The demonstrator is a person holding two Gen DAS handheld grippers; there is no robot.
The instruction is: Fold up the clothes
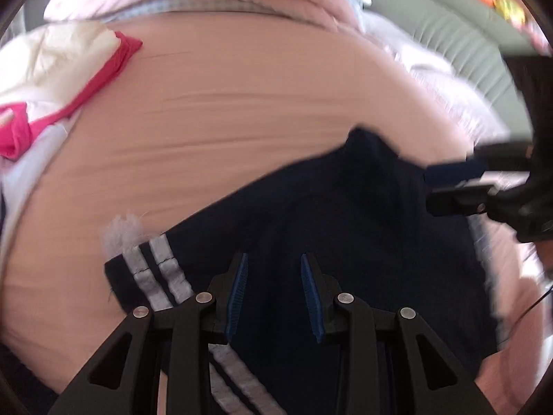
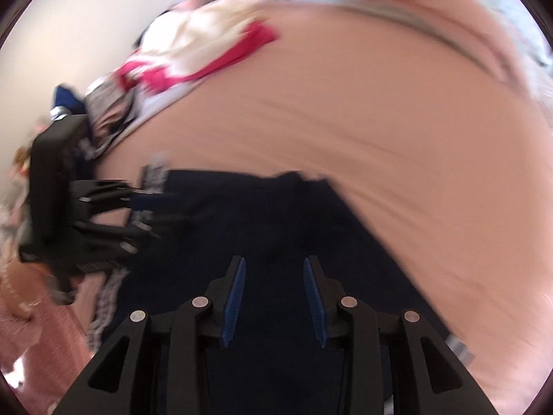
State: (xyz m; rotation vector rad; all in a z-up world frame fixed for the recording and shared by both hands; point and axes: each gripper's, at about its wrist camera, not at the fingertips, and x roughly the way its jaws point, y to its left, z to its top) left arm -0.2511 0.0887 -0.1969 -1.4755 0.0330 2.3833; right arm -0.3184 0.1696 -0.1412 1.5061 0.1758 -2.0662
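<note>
A navy garment (image 1: 311, 224) with white stripes (image 1: 155, 269) lies spread on a pink bed sheet (image 1: 242, 121). In the left wrist view my left gripper (image 1: 274, 263) hovers over it, its blue pads apart, with only the flat cloth showing through the gap. My right gripper (image 1: 437, 185) reaches in from the right at the garment's far edge. In the right wrist view my right gripper (image 2: 274, 264) stands open above the navy garment (image 2: 276, 214), and the left gripper (image 2: 159, 214) is at the garment's striped left edge. Both views are blurred.
A heap of white and magenta clothes (image 1: 69, 79) lies at the sheet's far left. A blue checked trim (image 1: 207, 7) runs along the bedding at the back. A grey-green padded surface (image 1: 449, 24) is at the far right. A hand (image 2: 17, 297) holds the left gripper.
</note>
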